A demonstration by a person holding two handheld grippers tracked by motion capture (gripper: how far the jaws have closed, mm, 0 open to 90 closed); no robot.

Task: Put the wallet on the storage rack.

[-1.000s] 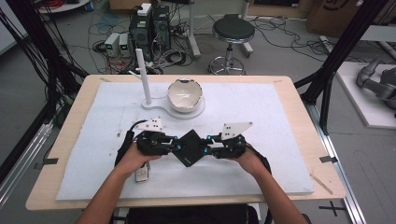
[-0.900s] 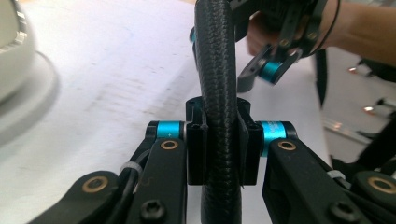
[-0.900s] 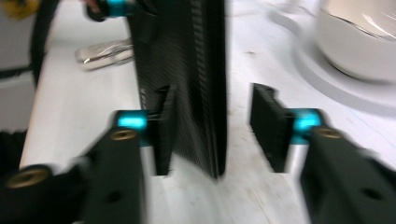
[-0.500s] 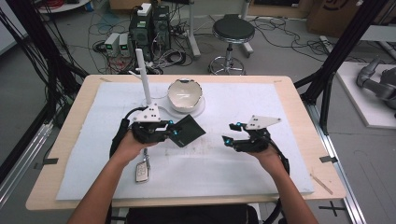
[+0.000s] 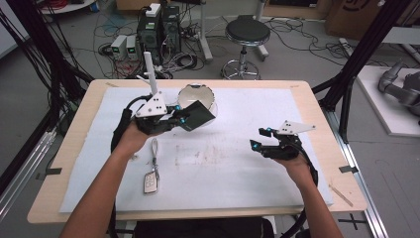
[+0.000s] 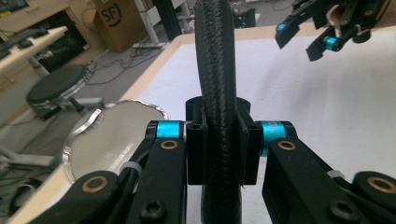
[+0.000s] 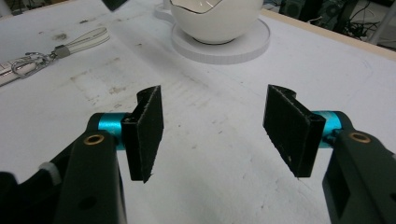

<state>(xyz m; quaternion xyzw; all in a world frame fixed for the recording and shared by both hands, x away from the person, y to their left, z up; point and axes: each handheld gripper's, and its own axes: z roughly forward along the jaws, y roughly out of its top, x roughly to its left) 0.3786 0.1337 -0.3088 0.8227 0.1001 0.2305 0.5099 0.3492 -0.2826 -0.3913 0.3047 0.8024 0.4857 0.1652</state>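
Observation:
A flat black textured wallet (image 5: 199,115) hangs in the air over the near rim of a white bowl (image 5: 194,94). My left gripper (image 5: 181,119) is shut on it; in the left gripper view the wallet (image 6: 217,88) stands edge-on between the pads, with my left gripper (image 6: 219,136) clamped on its sides. My right gripper (image 5: 257,138) is over the right half of the white mat. In the right gripper view my right gripper (image 7: 217,126) has just been opening its jaws, and nothing is between them.
The bowl (image 7: 217,16) rests on a round white base (image 7: 229,49). A white post (image 5: 148,69) rises left of it. A key fob with strap (image 5: 150,181) lies near the front left. A white mat (image 5: 223,163) covers the wooden table.
The right gripper let go of the wallet and moved off to the right with its jaws apart. The left gripper lifted the wallet up and back toward the bowl.

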